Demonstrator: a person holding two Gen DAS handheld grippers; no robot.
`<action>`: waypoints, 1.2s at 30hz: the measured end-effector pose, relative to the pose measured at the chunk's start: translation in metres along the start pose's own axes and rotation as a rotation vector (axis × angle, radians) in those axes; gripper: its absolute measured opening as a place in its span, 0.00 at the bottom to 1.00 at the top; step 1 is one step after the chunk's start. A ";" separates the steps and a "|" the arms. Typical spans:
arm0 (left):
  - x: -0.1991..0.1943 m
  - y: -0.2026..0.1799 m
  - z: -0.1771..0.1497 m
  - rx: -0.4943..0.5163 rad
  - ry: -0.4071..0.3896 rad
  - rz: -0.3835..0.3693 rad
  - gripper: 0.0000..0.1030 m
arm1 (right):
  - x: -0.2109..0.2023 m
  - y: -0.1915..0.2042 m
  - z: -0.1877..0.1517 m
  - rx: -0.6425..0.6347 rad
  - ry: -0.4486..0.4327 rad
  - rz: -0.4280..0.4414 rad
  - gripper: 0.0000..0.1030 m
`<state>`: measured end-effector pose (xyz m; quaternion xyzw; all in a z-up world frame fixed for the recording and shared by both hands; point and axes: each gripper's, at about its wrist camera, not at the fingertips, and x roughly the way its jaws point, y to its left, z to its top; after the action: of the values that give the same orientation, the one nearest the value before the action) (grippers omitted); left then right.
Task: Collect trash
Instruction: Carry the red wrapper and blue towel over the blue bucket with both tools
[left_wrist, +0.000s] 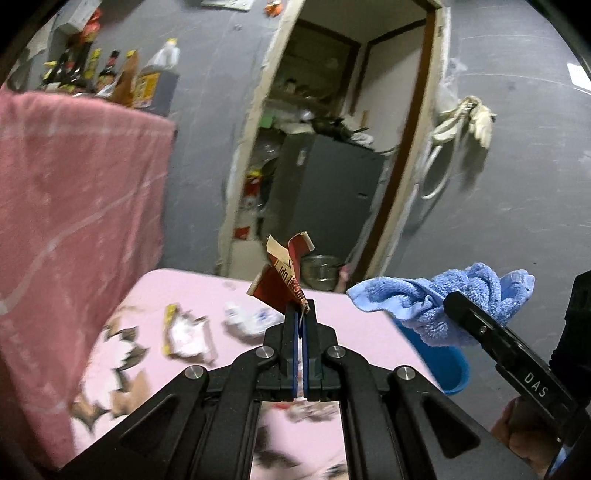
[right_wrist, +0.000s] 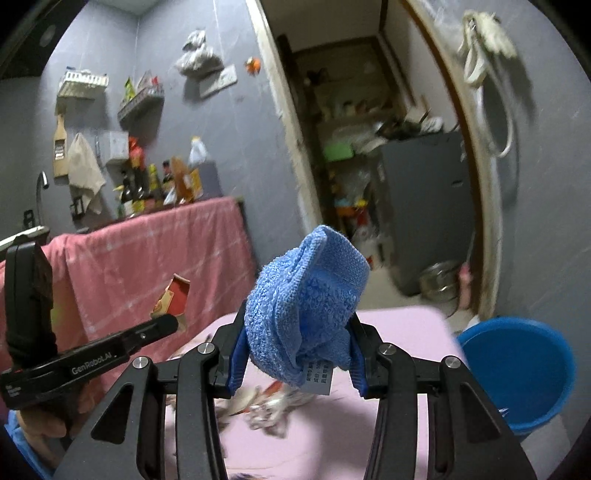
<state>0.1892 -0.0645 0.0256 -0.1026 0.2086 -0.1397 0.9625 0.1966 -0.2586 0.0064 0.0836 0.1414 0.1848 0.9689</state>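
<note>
Left gripper (left_wrist: 302, 306) pinching wrapper (left_wrist: 286, 275), raised above table (left_wrist: 354, 314). Right gripper (right_wrist: 295, 354) clamped on cloth (right_wrist: 306, 295). More scraps (left_wrist: 188, 334) below and left. Bucket (right_wrist: 517, 373) right of both.

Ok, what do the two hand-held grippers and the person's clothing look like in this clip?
The left hand-held gripper is matte black, with angular scissor-like linkage arms, silver round pivot bolts and blue pads inside its fingers; its side reads "GenRoboLAI" in white. The right hand-held gripper is built the same, with blue finger pads and "DAS" printed in white. A blue sleeve shows at the left wrist.
</note>
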 end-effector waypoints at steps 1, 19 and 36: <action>0.002 -0.008 0.001 0.005 -0.006 -0.014 0.00 | -0.005 -0.004 0.003 -0.005 -0.013 -0.016 0.41; 0.106 -0.153 -0.011 0.104 0.077 -0.222 0.00 | -0.065 -0.148 -0.007 0.030 -0.113 -0.377 0.42; 0.239 -0.209 -0.057 0.105 0.443 -0.292 0.00 | -0.032 -0.253 -0.061 0.239 0.100 -0.480 0.44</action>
<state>0.3261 -0.3437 -0.0613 -0.0484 0.3894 -0.3067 0.8672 0.2342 -0.4967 -0.0981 0.1520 0.2255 -0.0641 0.9602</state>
